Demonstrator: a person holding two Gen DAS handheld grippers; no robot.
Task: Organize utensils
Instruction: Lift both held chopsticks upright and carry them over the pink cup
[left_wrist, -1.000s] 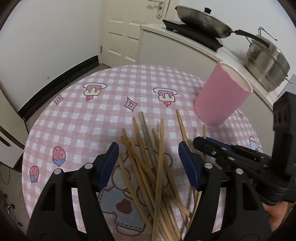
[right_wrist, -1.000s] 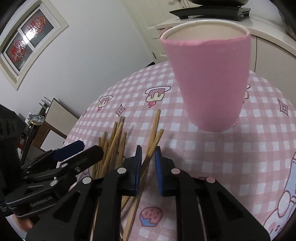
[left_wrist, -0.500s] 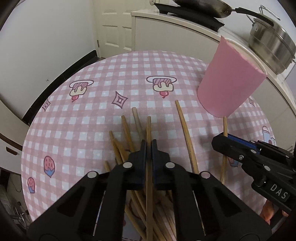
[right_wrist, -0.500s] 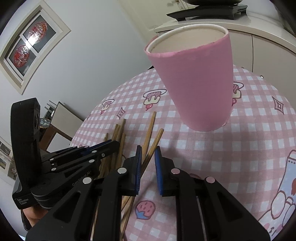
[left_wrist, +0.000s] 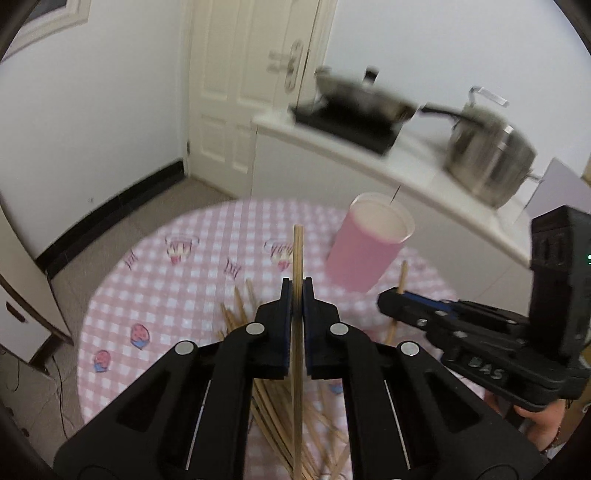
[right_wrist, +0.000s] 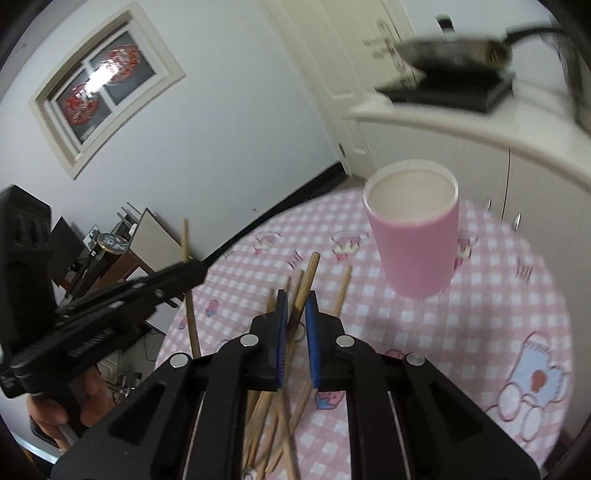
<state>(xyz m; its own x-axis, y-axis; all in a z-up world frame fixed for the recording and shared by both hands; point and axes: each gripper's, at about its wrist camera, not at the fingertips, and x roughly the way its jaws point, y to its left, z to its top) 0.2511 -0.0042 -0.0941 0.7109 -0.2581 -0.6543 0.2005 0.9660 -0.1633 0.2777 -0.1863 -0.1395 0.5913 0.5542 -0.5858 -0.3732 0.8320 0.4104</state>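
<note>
Through the left wrist camera I see the pink cup (left_wrist: 369, 243) standing empty on the checked table (left_wrist: 155, 295), with most of the chopsticks (left_wrist: 280, 410) in a loose heap below me, so I judge the sorting barely begun. My left gripper (left_wrist: 294, 295) is clamped on one chopstick (left_wrist: 297, 254), whose tip juts past the jaws toward the cup.

Through the right wrist camera, my right gripper (right_wrist: 294, 308) pinches a darker chopstick (right_wrist: 306, 277), held clear of the pile. The cup sits just ahead, nothing in it.
</note>
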